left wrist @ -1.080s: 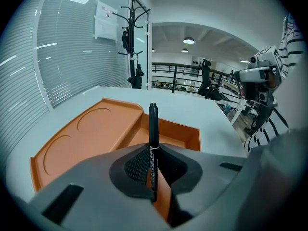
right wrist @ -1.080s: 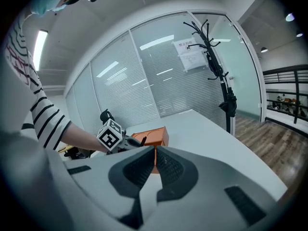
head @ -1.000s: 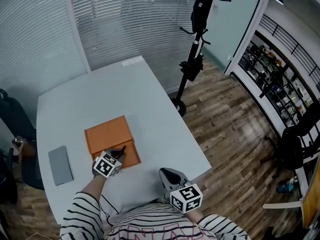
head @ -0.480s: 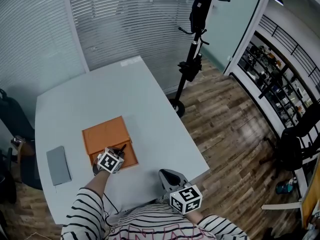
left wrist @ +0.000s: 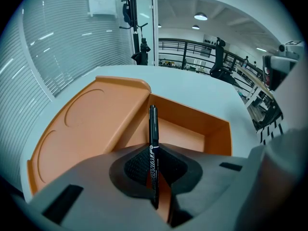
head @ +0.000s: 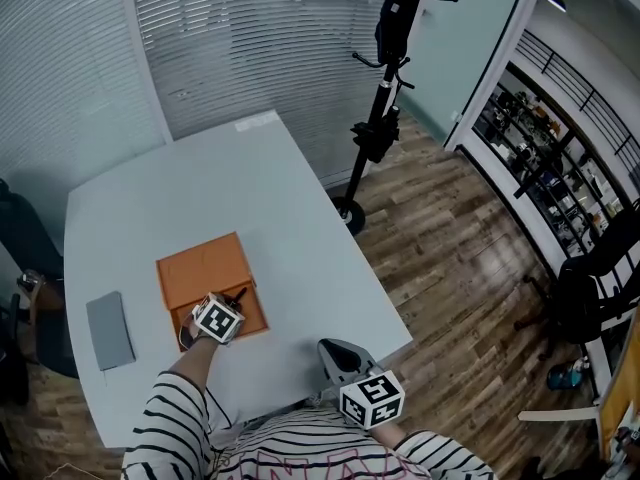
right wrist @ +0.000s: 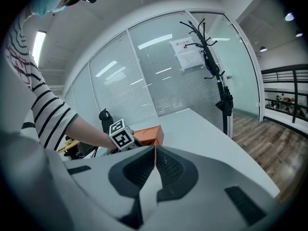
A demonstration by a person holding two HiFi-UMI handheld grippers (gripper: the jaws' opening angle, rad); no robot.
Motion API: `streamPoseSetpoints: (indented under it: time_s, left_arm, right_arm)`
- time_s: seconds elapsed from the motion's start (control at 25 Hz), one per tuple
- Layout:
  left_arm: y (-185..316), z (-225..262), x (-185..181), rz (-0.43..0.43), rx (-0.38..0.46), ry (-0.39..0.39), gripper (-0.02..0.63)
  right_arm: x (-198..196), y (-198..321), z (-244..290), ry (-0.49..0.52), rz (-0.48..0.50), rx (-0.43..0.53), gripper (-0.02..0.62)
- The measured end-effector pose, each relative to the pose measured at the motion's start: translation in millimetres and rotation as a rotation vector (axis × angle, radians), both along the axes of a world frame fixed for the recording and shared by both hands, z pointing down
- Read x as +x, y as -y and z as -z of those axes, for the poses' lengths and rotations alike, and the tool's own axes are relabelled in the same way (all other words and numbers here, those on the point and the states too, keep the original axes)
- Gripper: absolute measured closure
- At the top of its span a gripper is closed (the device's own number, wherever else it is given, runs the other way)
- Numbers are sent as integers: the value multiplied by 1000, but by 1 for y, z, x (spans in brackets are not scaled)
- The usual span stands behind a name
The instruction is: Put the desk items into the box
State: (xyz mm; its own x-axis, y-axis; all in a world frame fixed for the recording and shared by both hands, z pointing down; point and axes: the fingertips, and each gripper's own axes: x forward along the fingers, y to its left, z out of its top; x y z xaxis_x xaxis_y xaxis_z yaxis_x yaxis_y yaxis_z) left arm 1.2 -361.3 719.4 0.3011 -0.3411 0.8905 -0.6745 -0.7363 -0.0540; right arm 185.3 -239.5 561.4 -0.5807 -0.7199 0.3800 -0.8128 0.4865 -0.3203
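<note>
I'm looking down on the pale grey-blue desk [head: 250, 198], mostly bare. The shallow orange box with its flat lid folded open [head: 203, 271] lies toward the near left of it. The lid is on the far side and the open tray is on the side nearer me. A flat grey rectangular slab [head: 108, 330] lies well apart, left of the box by the desk's left edge. I can't tell what it is.

My left gripper [head: 234, 298] hangs over the near right part of the box, with the striped sleeve reaching forward over the desk's near edge. It is plainly the nearer hand. The right gripper [head: 335, 352] sits low at the near edge of the desk, well apart from the box. In its own view its jaws [right wrist: 154, 163] are pressed together with nothing between them.

In the left gripper view the jaws [left wrist: 154, 163] pinch a slim black pen with white print on its barrel [left wrist: 153, 141]. The pen's long axis runs straight out along the jaws. Its free end points over the open tray [left wrist: 180, 131], just beside the step where the lid begins. I judge the tray lies directly ahead of and below the pen, so the drop depends on releasing it on the tray side of that step.
</note>
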Motion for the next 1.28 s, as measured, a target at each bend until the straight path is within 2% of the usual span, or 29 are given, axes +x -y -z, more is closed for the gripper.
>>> streamPoseSetpoints:
  time_s: [0.36, 1.28]
  left_arm:
    - [0, -1, 0, 14, 2, 8, 561]
    - [0, 0, 2, 16, 12, -18, 561]
  right_arm:
    - [-3, 4, -1, 6, 32, 1, 568]
    - [7, 5, -2, 5, 26, -1, 568]
